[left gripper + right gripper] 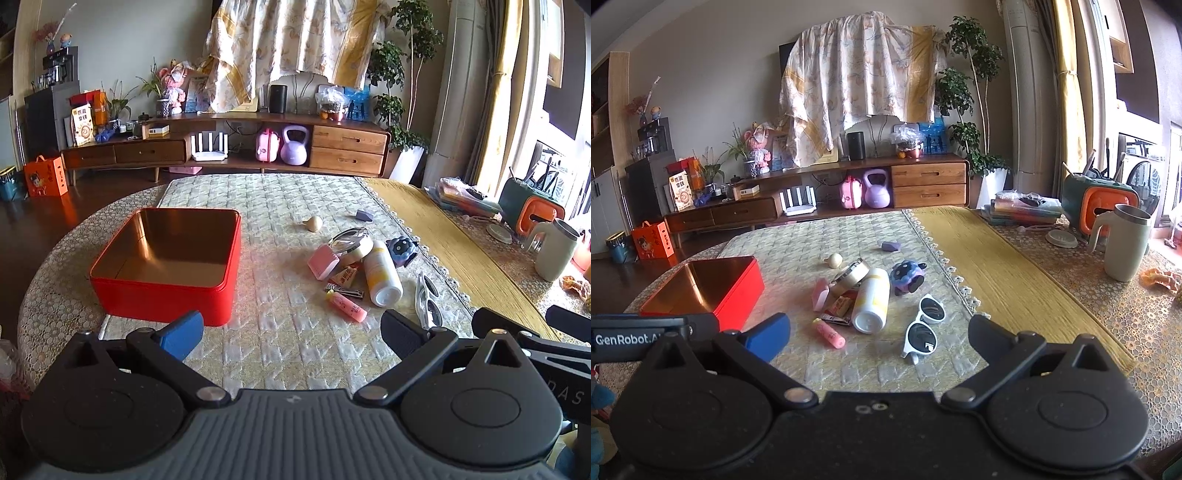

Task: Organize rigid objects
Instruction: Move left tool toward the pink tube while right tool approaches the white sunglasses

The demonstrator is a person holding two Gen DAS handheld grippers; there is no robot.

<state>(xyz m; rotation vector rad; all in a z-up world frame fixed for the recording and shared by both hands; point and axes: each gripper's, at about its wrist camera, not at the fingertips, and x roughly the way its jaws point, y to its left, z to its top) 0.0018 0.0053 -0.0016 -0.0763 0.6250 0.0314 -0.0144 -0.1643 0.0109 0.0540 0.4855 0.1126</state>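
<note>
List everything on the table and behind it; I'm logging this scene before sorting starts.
red tin box: 1, red outside, gold inside, nothing in it, table's left
white bottle: 1, white and yellow, lying in the pile
round tin: 1, cream, tilted at the pile's back
pink case: 1, pink, pile's left edge
pink tube: 1, pink, nearest the grippers
sunglasses: 1, white frame, right of the bottle
purple toy: 1, blue-purple, behind the sunglasses
wooden top: 1, pale, apart from the pile
purple block: 1, far side
mug: 1, pale green, far right
kettlebell: 1, lilac, in the cabinet
left gripper: open
right gripper: open
</note>
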